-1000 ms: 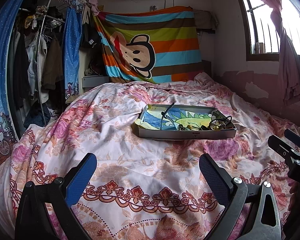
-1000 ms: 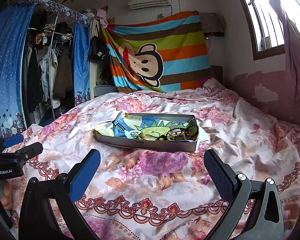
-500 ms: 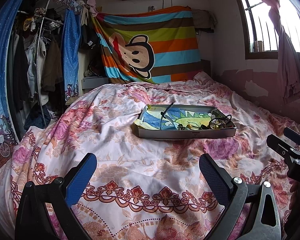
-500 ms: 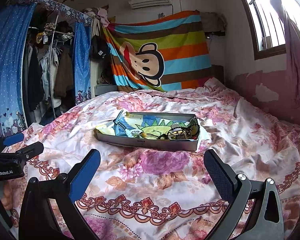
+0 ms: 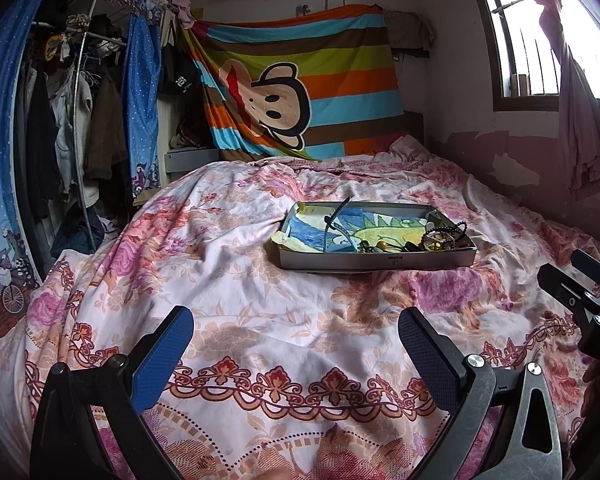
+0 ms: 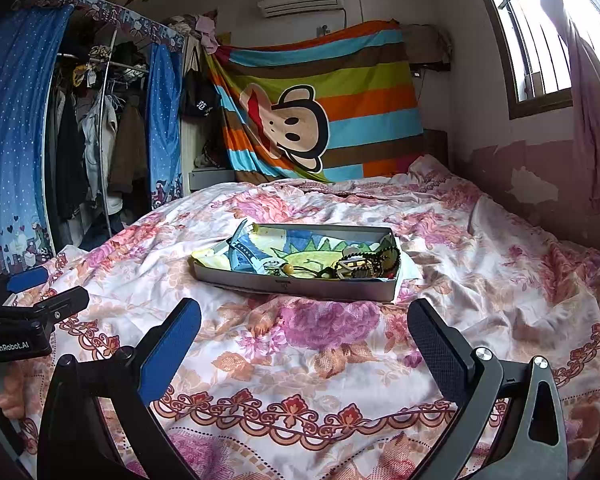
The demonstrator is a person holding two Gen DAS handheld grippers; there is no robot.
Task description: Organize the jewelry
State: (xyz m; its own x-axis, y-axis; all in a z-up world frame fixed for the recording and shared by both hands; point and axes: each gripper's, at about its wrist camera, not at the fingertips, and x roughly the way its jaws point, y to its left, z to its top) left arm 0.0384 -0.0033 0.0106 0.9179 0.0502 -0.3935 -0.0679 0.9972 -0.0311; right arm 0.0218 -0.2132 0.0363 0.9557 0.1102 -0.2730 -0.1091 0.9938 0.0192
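Jewelry [image 6: 360, 266] sits heaped at the 3 o'clock end of one grey tray [image 5: 376, 258], pieces too tangled to count; one blue watch strap [image 6: 242, 250] lies at its 9 o'clock end. My left gripper [image 5: 296, 344] and right gripper [image 6: 304, 332] both have jaws spread wide, holding nothing, low over the floral bed cover [image 5: 228, 280]. Over the last second I see almost no change: tray at 12 o'clock, marginally nearer. That fits either approaching or finished sorting.
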